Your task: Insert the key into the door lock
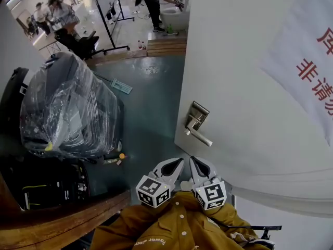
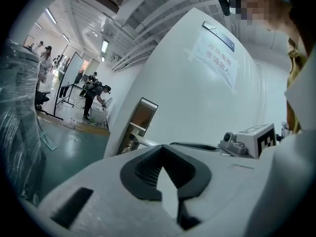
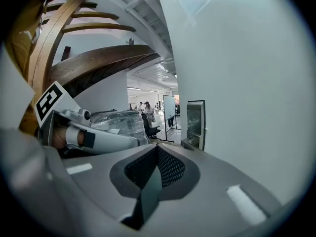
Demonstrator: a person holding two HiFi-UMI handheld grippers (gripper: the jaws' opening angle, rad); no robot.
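Note:
The white door [image 1: 244,87] fills the right of the head view, with a metal lock plate [image 1: 198,112] and lever handle [image 1: 200,134] near its left edge. My left gripper [image 1: 178,162] and right gripper [image 1: 194,161] sit side by side just below the handle, tips pointing up at it and short of it. Both look shut. In the left gripper view the jaws [image 2: 160,147] meet with the lock plate [image 2: 141,118] ahead. In the right gripper view the jaws [image 3: 157,147] also meet, the plate [image 3: 196,123] just beyond. No key shows in any view.
A plastic-wrapped bundle [image 1: 67,108] stands on the green floor [image 1: 151,103] left of the door. A curved wooden rail [image 1: 62,220] and a dark case [image 1: 47,184] lie at lower left. A paper sign [image 1: 312,72] hangs on the door. People stand far back.

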